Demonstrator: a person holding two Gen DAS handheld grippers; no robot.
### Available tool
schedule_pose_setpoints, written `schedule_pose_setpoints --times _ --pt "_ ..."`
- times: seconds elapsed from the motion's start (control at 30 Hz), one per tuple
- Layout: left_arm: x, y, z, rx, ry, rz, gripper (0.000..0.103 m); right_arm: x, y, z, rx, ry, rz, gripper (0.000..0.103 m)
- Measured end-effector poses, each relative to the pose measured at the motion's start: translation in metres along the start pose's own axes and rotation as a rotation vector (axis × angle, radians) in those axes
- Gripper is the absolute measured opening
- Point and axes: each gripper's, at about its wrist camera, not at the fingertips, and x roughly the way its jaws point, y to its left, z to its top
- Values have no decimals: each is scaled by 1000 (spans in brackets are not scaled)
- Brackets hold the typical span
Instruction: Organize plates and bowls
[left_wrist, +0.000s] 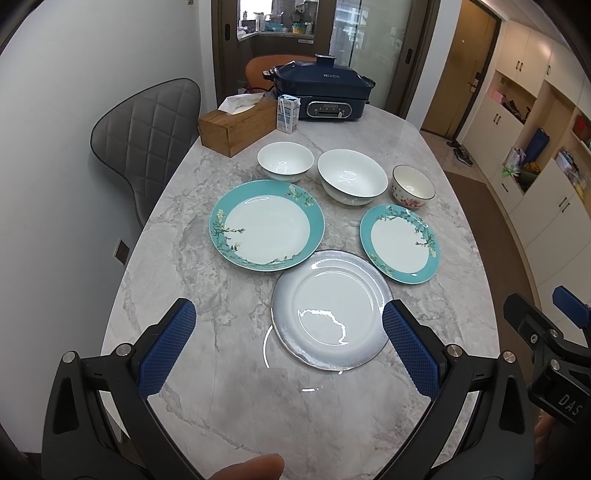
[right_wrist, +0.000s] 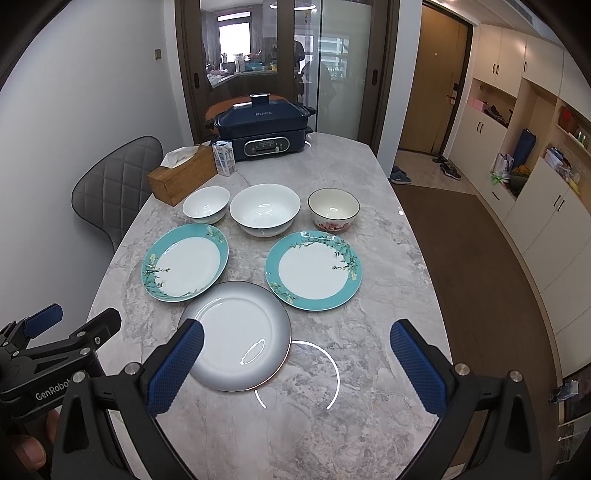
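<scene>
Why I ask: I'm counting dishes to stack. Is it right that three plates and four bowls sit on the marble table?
Not quite: there are three bowls, not four, behind the three plates on the marble table. The right wrist view shows them all.

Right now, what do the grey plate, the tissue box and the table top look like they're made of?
Grey plate: likely glazed ceramic or porcelain; it shows sharp glossy highlights and a thin dark rim. Tissue box: looks like wood or wood veneer, with brown grain and a matte surface. Table top: polished marble or a marble-look slab, grey veining, mirror-like light reflections.
</scene>
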Motion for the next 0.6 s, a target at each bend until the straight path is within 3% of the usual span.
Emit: schedule_pose_setpoints --times 0.43,0.6 --pt "38 17 -5 3 60 -46 102 15 1 -2 12 37 -4 103" --pt "90 37 -21 14 187 -88 102 48 -17 -7 95 140 143 103"
